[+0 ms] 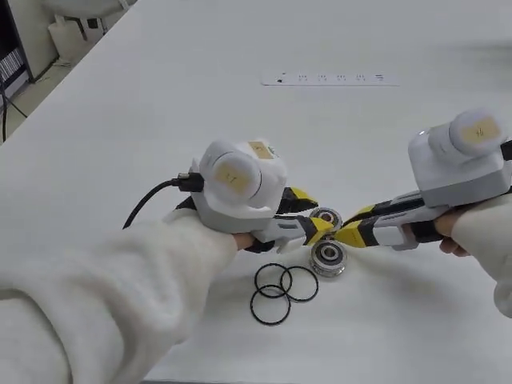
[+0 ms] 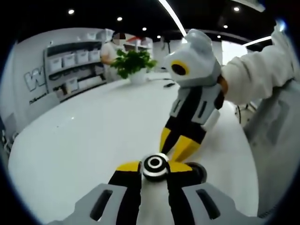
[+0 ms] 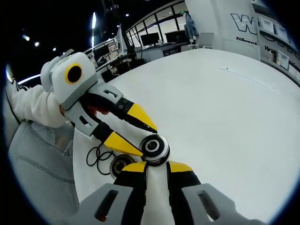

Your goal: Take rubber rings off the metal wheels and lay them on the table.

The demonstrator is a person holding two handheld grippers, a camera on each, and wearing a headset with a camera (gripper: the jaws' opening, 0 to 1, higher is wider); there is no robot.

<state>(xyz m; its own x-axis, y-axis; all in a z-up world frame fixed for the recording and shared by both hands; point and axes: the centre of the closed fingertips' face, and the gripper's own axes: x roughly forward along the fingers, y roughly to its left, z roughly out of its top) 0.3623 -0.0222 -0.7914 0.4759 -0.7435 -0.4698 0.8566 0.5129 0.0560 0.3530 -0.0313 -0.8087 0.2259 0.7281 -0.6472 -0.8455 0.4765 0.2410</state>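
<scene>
A metal wheel [image 1: 327, 216] hangs just above the white table [image 1: 160, 120], and my left gripper [image 1: 322, 218] is shut on its rim. In the left gripper view the wheel [image 2: 156, 166] sits face-on between that gripper's yellow tips [image 2: 155, 170]. My right gripper [image 1: 344, 226] comes from the other side, open by a narrow gap, with its tips at the wheel's edge [image 3: 155, 147]. A second wheel [image 1: 328, 258] lies flat on the table just below. Three black rubber rings [image 1: 280, 292] lie overlapping beside it.
A white power strip [image 1: 328, 78] lies far back on the table. A black cable [image 1: 148, 200] trails left from the left gripper. A potted plant [image 2: 133, 63] and wall shelves [image 2: 70, 65] stand beyond the table's far end.
</scene>
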